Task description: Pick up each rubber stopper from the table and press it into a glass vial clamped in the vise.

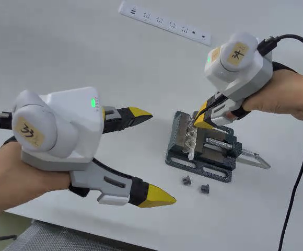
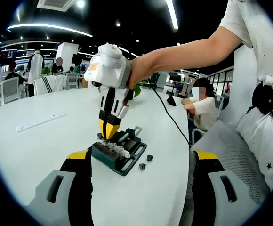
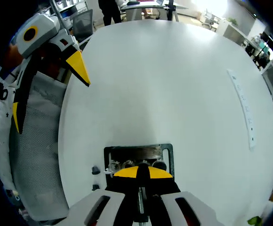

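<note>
White round table (image 1: 115,63) in an open office, with a power strip (image 1: 164,22) lying well off at the far side, so your work area is bare apart from the job itself. The vise (image 1: 217,151) sits on the table and clamps a row of glass vials (image 1: 189,137) upright, mouths up, so they cannot tip or slide when you push down on them.

Your right gripper (image 1: 201,121) stands steeply over that row, its jaws brought together and the yellow tips right at the vial mouths. That reads as the pressing step. Whether a stopper sits under or between the tips I cannot tell, as the tips hide it.

Two dark rubber stoppers (image 1: 186,180) are left on the table just beside the front of the vise, close together, within easy reach for the next pick.

Your left gripper (image 1: 163,157) is held well apart to the side, jaws spread wide and grasping nothing, likely parked there to leave the right one room.
</note>
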